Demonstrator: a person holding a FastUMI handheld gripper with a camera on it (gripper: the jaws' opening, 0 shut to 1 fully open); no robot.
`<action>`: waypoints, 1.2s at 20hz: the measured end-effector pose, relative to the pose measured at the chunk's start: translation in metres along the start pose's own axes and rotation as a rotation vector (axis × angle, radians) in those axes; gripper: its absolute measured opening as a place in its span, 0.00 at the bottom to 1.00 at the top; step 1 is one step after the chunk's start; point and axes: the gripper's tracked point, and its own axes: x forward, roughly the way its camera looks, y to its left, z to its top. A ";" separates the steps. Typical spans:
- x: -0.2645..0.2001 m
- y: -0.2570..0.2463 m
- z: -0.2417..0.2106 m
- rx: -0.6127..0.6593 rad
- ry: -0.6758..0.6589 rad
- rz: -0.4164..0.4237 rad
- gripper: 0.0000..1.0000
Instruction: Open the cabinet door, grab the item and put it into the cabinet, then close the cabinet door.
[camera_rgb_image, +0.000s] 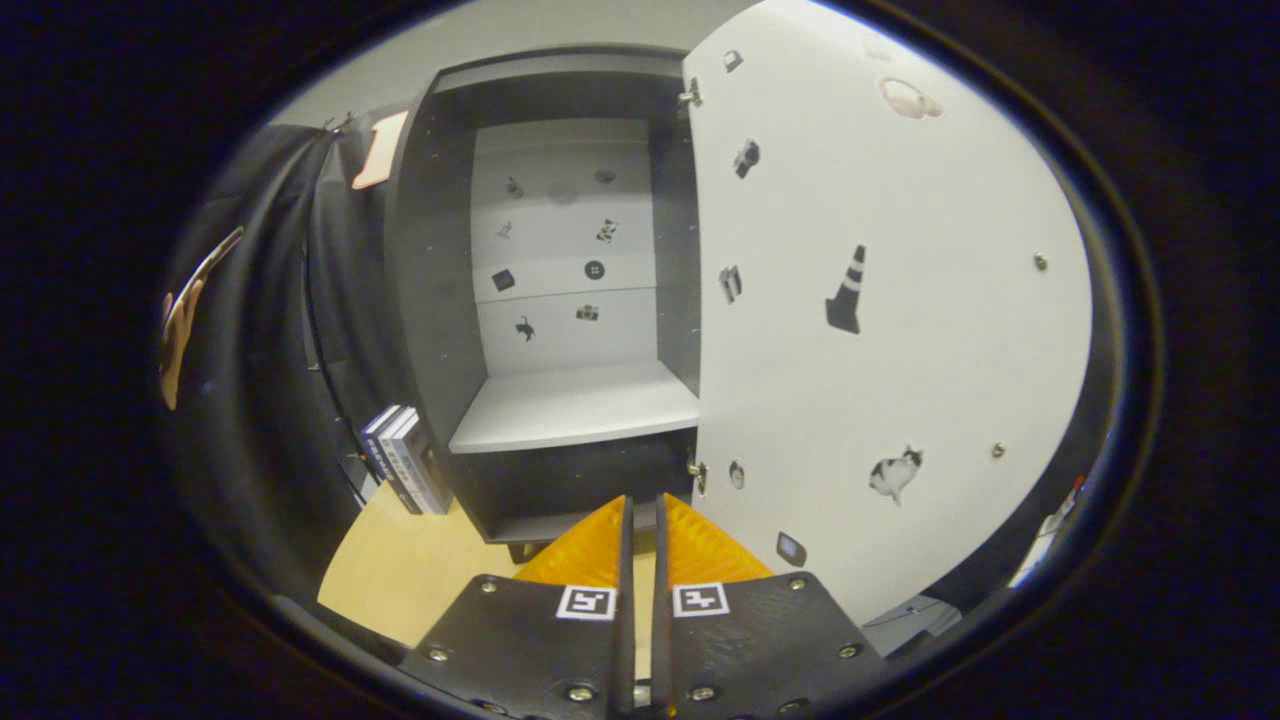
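Note:
The dark cabinet (430, 300) stands ahead of me with its white door (900, 330) swung wide open to the right, stickers scattered over the door's inner face. Inside, a pale shelf (575, 410) lies bare, and the white back panel (565, 240) carries small stickers. My gripper (640, 510) hangs low in front of the cabinet's bottom edge, its fingers (590, 550) nearly together with only a thin slit between them and nothing held there.
Two or three books (405, 460) stand upright on the light wooden tabletop (400, 570), leaning against the cabinet's left side. Black cloth (270, 380) hangs to the left. Bare tabletop spreads left of my fingers.

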 end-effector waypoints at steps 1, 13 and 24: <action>0.006 0.007 -0.007 -0.006 0.020 0.021 0.07; 0.068 0.057 -0.121 -0.061 0.274 0.168 0.78; 0.091 0.044 -0.288 -0.137 0.586 0.135 0.98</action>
